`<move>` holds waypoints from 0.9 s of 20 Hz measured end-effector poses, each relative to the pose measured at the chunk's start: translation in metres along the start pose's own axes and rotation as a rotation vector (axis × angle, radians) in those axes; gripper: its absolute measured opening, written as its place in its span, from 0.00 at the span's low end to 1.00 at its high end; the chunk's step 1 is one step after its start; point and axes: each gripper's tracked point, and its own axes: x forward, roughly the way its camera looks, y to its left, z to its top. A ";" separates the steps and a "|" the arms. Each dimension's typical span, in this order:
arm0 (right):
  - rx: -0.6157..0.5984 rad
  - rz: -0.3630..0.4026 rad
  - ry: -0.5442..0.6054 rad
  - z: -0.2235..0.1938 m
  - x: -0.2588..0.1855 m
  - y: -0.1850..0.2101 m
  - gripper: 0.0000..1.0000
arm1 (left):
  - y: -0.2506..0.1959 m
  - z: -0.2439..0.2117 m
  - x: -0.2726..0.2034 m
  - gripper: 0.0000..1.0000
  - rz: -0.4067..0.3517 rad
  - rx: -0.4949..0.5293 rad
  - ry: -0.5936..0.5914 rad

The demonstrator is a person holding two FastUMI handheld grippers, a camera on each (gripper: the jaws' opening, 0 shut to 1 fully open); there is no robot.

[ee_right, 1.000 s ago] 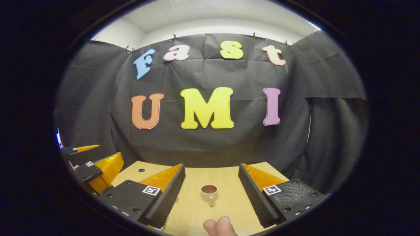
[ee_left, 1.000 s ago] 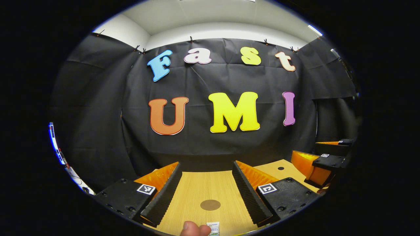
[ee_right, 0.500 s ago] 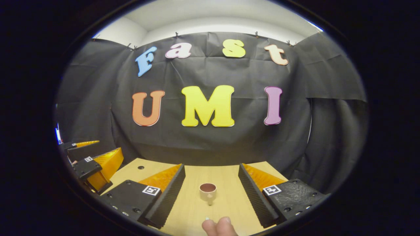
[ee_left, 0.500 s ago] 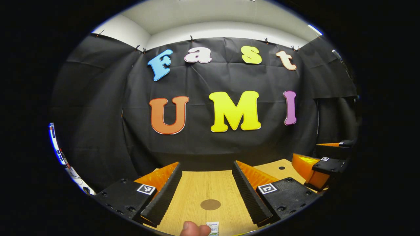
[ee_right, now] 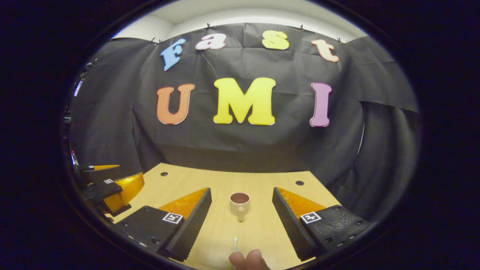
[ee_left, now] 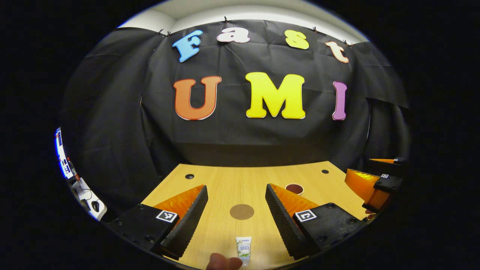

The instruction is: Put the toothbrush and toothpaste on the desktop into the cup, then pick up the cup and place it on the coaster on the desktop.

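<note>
The toothpaste [ee_left: 243, 249] was lying flat on the desktop [ee_left: 225, 180], just in front of the left gripper [ee_left: 237, 210], whose fingers were held wide apart with nothing in them. The round coaster [ee_left: 242, 211] was seen flat on the wood a little past the tube. The cup [ee_right: 239, 203] was standing upright between the wide-open, empty fingers of the right gripper [ee_right: 242, 212], with what was taken for the toothbrush [ee_right: 235, 243] lying close in front of it. For a good grab, the left gripper should be lowered straight over the tube, so that the tube sat in the middle of the gap. It should be squeezed gently, because a soft tube could slip or bend.
</note>
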 end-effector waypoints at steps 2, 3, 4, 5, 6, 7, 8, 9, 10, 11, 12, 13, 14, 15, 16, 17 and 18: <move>0.013 0.014 0.092 -0.030 0.009 -0.006 0.97 | 0.001 -0.025 -0.001 0.98 -0.010 0.000 0.083; 0.023 0.011 0.141 -0.045 0.012 -0.009 0.97 | 0.001 -0.038 -0.002 0.98 -0.013 -0.005 0.125; 0.029 0.014 0.194 -0.063 0.015 -0.011 0.97 | 0.001 -0.054 -0.002 0.98 -0.020 -0.012 0.171; 0.033 0.016 0.253 -0.080 0.018 -0.012 0.97 | -0.001 -0.071 -0.003 0.98 -0.025 -0.015 0.230; 0.041 0.026 0.316 -0.098 0.020 -0.011 0.97 | -0.002 -0.086 -0.006 0.98 -0.032 -0.013 0.290; 0.043 0.032 0.386 -0.117 0.022 -0.011 0.97 | -0.003 -0.104 -0.008 0.98 -0.041 -0.012 0.355; 0.053 0.041 0.456 -0.133 0.021 -0.011 0.97 | -0.006 -0.124 -0.012 0.99 -0.056 -0.010 0.434; 0.060 0.045 0.524 -0.153 0.019 -0.012 0.97 | -0.009 -0.141 -0.016 0.99 -0.071 -0.007 0.504; 0.068 0.046 0.583 -0.166 0.020 -0.011 0.97 | -0.014 -0.161 -0.022 0.98 -0.093 -0.008 0.574; 0.071 0.044 0.631 -0.179 0.019 -0.012 0.97 | -0.016 -0.179 -0.029 0.98 -0.111 -0.009 0.651; 0.068 0.040 0.674 -0.189 0.019 -0.012 0.97 | -0.016 -0.192 -0.035 0.98 -0.115 -0.011 0.708; 0.063 0.034 0.718 -0.200 0.019 -0.012 0.97 | -0.016 -0.202 -0.040 0.99 -0.118 -0.015 0.757; 0.054 0.033 0.767 -0.210 0.018 -0.012 0.97 | -0.016 -0.211 -0.045 0.99 -0.122 -0.025 0.803; 0.050 0.029 0.813 -0.219 0.017 -0.011 0.97 | -0.016 -0.218 -0.049 0.99 -0.123 -0.040 0.847; 0.047 0.023 0.855 -0.227 0.016 -0.011 0.98 | -0.015 -0.223 -0.052 0.99 -0.120 -0.057 0.888; 0.049 0.027 0.897 -0.238 0.015 -0.007 0.97 | -0.015 -0.228 -0.055 0.99 -0.124 -0.072 0.924; 0.062 0.035 0.926 -0.247 0.017 -0.004 0.97 | -0.015 -0.230 -0.056 0.99 -0.130 -0.079 0.952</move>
